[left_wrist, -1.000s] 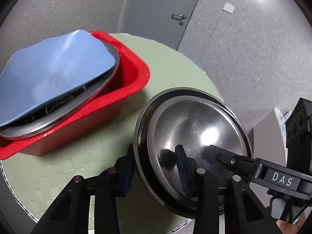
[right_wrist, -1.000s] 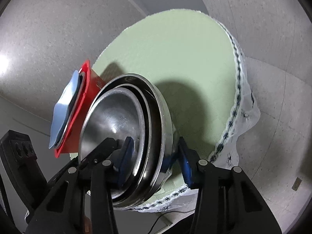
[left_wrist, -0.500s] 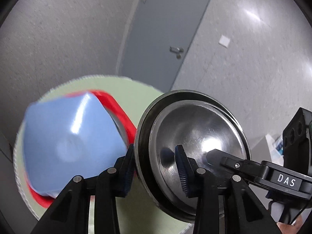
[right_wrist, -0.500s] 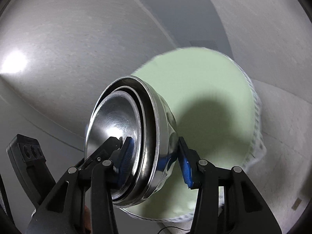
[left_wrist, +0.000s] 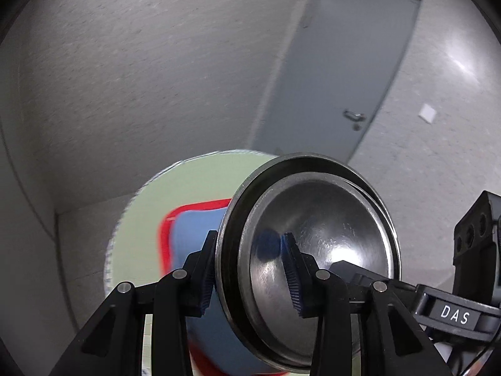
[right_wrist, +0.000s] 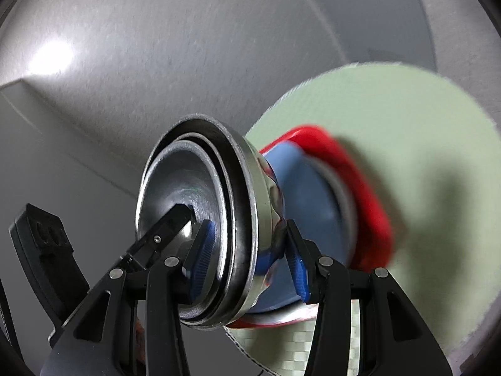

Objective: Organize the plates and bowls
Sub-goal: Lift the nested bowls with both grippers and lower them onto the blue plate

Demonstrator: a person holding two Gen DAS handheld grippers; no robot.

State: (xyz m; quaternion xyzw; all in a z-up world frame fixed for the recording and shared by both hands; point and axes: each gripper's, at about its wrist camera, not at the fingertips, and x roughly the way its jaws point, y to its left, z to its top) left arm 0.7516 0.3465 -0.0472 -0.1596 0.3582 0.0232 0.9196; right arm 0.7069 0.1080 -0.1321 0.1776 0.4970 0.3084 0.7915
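A nested stack of steel bowls [left_wrist: 325, 250] is held in the air between both grippers. My left gripper [left_wrist: 247, 279] is shut on the stack's rim, one finger inside, one outside. My right gripper [right_wrist: 247, 263] is shut on the opposite rim of the same stack [right_wrist: 200, 206]. Below and behind the stack, a red tub [right_wrist: 353, 181] holds a blue plate [right_wrist: 307, 194] on top of steel dishes. The tub [left_wrist: 200, 206] and blue plate [left_wrist: 194, 235] show blurred in the left wrist view. The stack hides most of the tub.
The tub stands on a round table with a pale green cloth [right_wrist: 391, 119], also in the left wrist view [left_wrist: 175, 188]. Grey floor surrounds the table. A grey door [left_wrist: 338, 78] and white walls lie beyond.
Both grippers have lifted the bowl stack off the table and carried it up and over the red tub. The table now looks smaller and farther below.
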